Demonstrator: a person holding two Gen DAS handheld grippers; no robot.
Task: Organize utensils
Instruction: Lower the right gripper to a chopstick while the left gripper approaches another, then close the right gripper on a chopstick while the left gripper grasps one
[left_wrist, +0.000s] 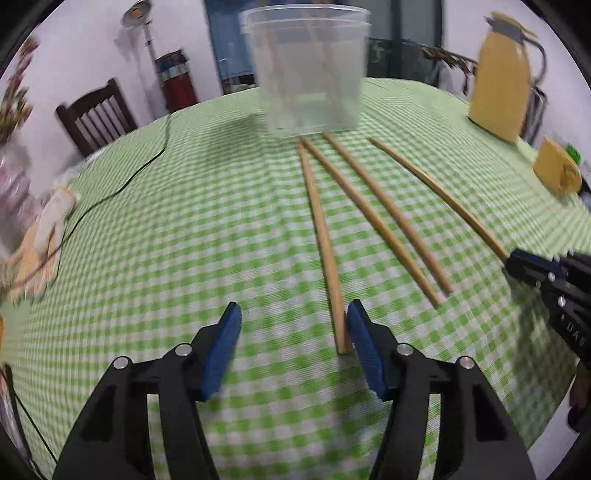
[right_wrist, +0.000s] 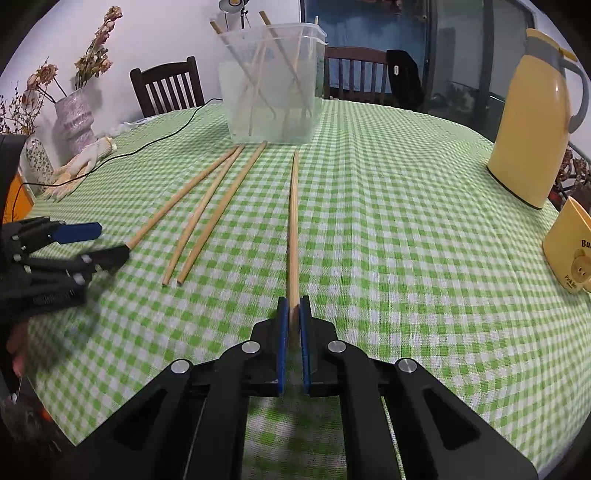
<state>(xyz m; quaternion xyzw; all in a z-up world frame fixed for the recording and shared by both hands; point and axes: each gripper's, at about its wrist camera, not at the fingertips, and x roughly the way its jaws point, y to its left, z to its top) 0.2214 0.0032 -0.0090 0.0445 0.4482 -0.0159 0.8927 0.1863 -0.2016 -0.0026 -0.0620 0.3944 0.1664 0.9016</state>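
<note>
Four wooden chopsticks lie on the green checked tablecloth (left_wrist: 184, 240) in front of a clear plastic tub (left_wrist: 310, 74) (right_wrist: 271, 88) that holds several more chopsticks. My left gripper (left_wrist: 293, 325) (right_wrist: 105, 242) stands open around the near end of the leftmost chopstick (left_wrist: 321, 240) (right_wrist: 177, 197). That end sits close beside the right-hand pad (left_wrist: 360, 332), and the other pad is well clear of it. My right gripper (right_wrist: 294, 306) (left_wrist: 517, 258) is shut on the near end of the rightmost chopstick (right_wrist: 293, 221) (left_wrist: 439, 195). Two chopsticks (left_wrist: 369, 218) (right_wrist: 218, 206) lie between them.
A yellow thermos jug (left_wrist: 502, 77) (right_wrist: 535, 118) and a yellow mug (left_wrist: 556, 171) (right_wrist: 569, 247) stand at the right. A black cable (left_wrist: 122, 188), work gloves (right_wrist: 85, 158) and a vase of dried flowers (right_wrist: 72, 118) are at the left. Dark wooden chairs (left_wrist: 96, 114) (right_wrist: 168, 86) stand behind the table.
</note>
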